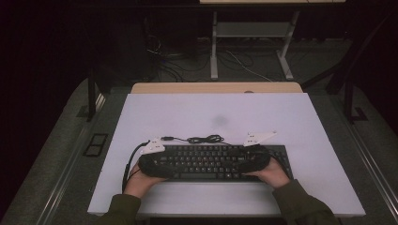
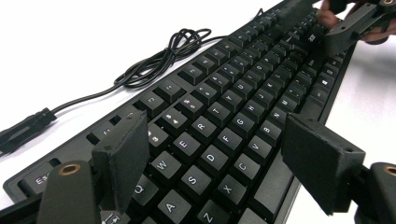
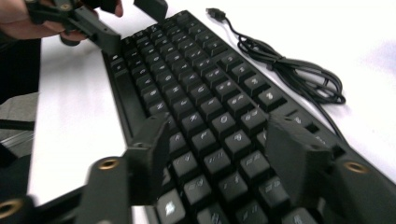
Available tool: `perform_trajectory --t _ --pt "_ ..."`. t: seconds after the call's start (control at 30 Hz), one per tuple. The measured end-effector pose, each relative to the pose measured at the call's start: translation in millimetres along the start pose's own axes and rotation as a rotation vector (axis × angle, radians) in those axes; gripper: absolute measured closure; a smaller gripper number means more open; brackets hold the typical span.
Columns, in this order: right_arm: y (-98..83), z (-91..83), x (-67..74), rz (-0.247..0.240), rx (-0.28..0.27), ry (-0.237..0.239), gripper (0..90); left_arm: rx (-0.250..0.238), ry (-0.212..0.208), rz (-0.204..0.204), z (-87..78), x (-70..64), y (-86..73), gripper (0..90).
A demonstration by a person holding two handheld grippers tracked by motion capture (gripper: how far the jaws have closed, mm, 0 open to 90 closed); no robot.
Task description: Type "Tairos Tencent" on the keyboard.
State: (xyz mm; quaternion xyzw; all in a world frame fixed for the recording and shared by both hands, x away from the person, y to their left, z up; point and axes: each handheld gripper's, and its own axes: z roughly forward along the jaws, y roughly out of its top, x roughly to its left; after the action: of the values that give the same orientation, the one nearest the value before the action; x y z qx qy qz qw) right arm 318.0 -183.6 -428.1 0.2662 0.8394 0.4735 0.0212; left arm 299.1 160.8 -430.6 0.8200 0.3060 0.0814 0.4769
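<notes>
1. The keyboard (image 1: pixel 213 162) lay flat on the bench (image 1: pixel 300 122), near its front edge and about midway between the side edges, with its long side parallel to that edge.
2. The left tool (image 1: pixel 151 161) was released: in the left gripper view its jaws stood apart over the keys at the keyboard's left end, pressing on nothing.
3. The right tool (image 1: pixel 256 159) was likewise released, its jaws wide over the right end in the right gripper view; neither tool gripped the keyboard.
4. Risk, as a judgement: jaws closed from this height would likely land on keycaps rather than the case edges, pressing keys or prising a cap loose.
5. Risk: a grip taken at one end alone could pivot the keyboard on the smooth bench and skew it towards the front edge.
6. The cable (image 1: pixel 202 139) lay loosely coiled just behind the keyboard's rear edge, its plug (image 3: pixel 215 12) free on the bench; a lift or slide could drag and snag it.
</notes>
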Motion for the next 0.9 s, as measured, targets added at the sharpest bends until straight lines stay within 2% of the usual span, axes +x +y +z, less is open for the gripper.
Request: perform_trajectory --t 0.2,0.67,0.9 --pt "5.5 9.2 0.7 0.011 -0.028 -0.012 29.2 -0.003 -0.005 0.003 -0.2 -0.4 0.1 22.8" --pt "22.0 25.5 -6.1 0.025 -0.104 -0.018 24.3 -0.026 0.005 0.003 -3.7 -0.6 2.3 24.0" --pt "21.2 28.6 -4.0 0.013 -0.097 -0.02 23.3 -0.039 0.023 0.011 -10.7 3.2 3.4 34.0"
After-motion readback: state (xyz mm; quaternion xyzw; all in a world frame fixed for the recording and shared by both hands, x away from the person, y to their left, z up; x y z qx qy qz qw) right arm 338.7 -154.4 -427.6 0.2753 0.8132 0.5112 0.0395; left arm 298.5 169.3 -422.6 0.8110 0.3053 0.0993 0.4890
